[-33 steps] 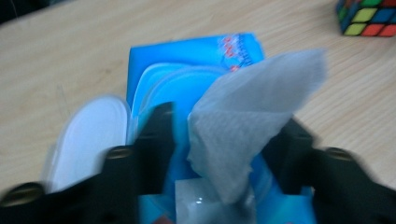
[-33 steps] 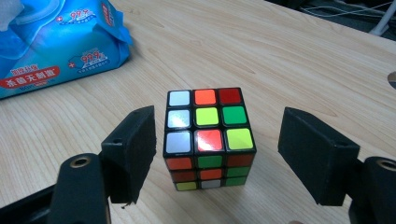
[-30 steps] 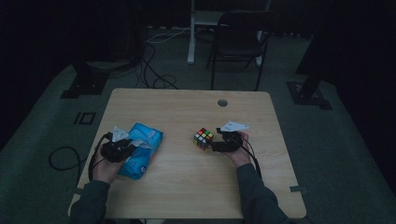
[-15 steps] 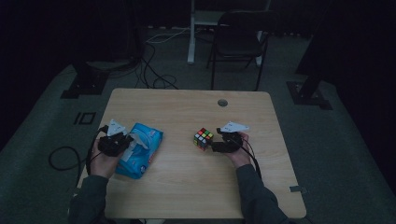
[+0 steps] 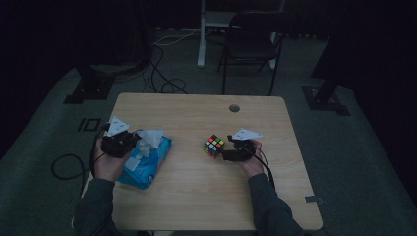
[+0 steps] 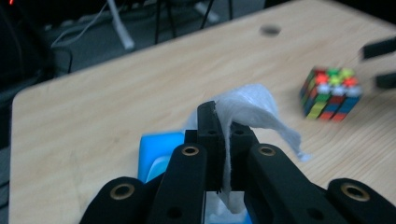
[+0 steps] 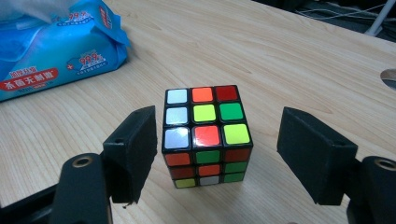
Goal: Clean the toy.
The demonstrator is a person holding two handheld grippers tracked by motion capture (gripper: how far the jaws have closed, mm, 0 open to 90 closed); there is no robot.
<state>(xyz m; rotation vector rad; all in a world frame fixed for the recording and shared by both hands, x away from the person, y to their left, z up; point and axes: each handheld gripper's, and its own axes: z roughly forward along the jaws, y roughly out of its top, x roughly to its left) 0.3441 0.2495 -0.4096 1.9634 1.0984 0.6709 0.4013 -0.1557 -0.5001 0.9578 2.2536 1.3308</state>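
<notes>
A blue pack of wet wipes (image 5: 147,164) lies at the table's left. My left gripper (image 5: 134,141) is shut on a white wipe (image 5: 150,136) that stands up out of the pack. In the left gripper view the wipe (image 6: 254,105) is pinched between the jaws of the left gripper (image 6: 224,122), above the pack (image 6: 156,156). A colourful puzzle cube (image 5: 214,146) rests mid-table. My right gripper (image 7: 224,144) is open, one jaw on either side of the cube (image 7: 205,135), neither touching it. The pack (image 7: 51,46) lies beyond it.
The wooden table (image 5: 196,201) has a round cable hole (image 5: 234,108) near its far edge. Past the table stand a dark chair (image 5: 251,44) and a white desk leg (image 5: 201,34). Cables (image 5: 162,69) run across the floor.
My left gripper has moved left and away from the pack, and the wipe has come farther out. The right gripper and the cube have stayed put.
</notes>
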